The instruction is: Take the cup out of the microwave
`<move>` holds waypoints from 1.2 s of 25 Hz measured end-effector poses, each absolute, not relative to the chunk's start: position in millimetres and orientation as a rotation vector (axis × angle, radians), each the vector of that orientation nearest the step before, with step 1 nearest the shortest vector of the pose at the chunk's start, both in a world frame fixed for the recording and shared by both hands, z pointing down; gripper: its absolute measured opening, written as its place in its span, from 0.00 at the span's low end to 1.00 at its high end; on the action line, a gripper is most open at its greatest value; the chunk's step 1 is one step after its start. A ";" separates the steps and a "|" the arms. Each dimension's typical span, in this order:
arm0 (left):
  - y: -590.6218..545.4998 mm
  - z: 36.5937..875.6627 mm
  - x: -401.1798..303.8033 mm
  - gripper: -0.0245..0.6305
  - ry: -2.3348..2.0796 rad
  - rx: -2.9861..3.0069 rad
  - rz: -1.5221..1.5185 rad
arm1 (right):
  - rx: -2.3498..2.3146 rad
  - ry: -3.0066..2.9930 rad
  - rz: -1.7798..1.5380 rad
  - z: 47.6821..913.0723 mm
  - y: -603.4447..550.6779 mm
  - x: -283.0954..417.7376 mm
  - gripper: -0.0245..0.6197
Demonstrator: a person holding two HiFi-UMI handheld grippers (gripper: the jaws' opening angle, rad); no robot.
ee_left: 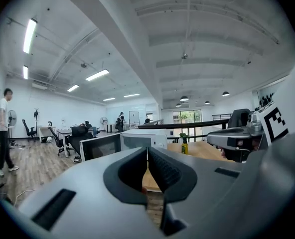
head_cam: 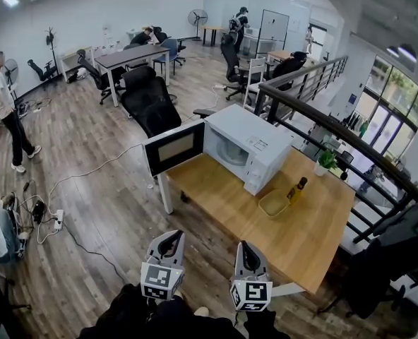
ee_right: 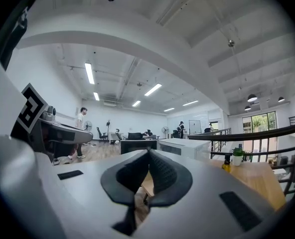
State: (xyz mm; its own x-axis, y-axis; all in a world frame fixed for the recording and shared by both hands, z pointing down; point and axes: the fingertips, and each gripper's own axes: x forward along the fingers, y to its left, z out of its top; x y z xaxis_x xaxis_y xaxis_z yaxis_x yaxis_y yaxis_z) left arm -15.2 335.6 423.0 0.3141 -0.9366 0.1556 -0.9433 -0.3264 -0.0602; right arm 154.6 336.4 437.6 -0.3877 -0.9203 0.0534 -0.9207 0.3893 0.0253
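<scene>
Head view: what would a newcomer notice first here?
The white microwave stands on the wooden table, its door wide open to the left. Near the bottom edge, the left claw and right claw are both shut and empty, well back from the microwave. No cup can be made out inside.

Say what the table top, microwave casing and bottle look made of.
Table top: wood or wood veneer, matt, warm tan surface.
Microwave casing: probably white painted metal, smooth and even.
Bottle: glass or clear plastic; yellowish contents show through.
</scene>
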 end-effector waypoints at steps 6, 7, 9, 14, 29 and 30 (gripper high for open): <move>316.7 428.1 -22.1 0.08 -1.803 2.490 0.256 | 1.680 -2.586 0.006 441.3 313.8 147.4 0.06; 311.0 428.2 -24.7 0.08 -1.807 2.485 0.260 | 1.677 -2.589 0.006 442.3 307.6 145.3 0.06; 297.7 425.8 -31.3 0.08 -1.816 2.481 0.261 | 1.674 -2.588 0.017 443.9 294.0 139.8 0.06; 248.7 428.7 -49.6 0.08 -1.791 2.489 0.271 | 1.686 -2.569 0.034 445.8 245.4 121.0 0.06; 31.3 428.2 -102.1 0.08 -1.609 2.614 0.256 | 1.839 -2.426 0.071 441.9 49.6 65.0 0.06; 20.1 428.6 -105.0 0.08 -1.592 2.624 0.256 | 1.849 -2.415 0.070 441.5 40.4 60.6 0.06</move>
State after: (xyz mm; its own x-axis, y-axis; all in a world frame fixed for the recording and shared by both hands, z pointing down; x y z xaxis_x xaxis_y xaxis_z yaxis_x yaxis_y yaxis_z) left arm -105.0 20.1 428.6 0.4522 -0.8749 0.1735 -0.8851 -0.4641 -0.0334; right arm 60.6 40.4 441.5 -0.2580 -0.9602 0.1068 -0.9648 0.2619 0.0239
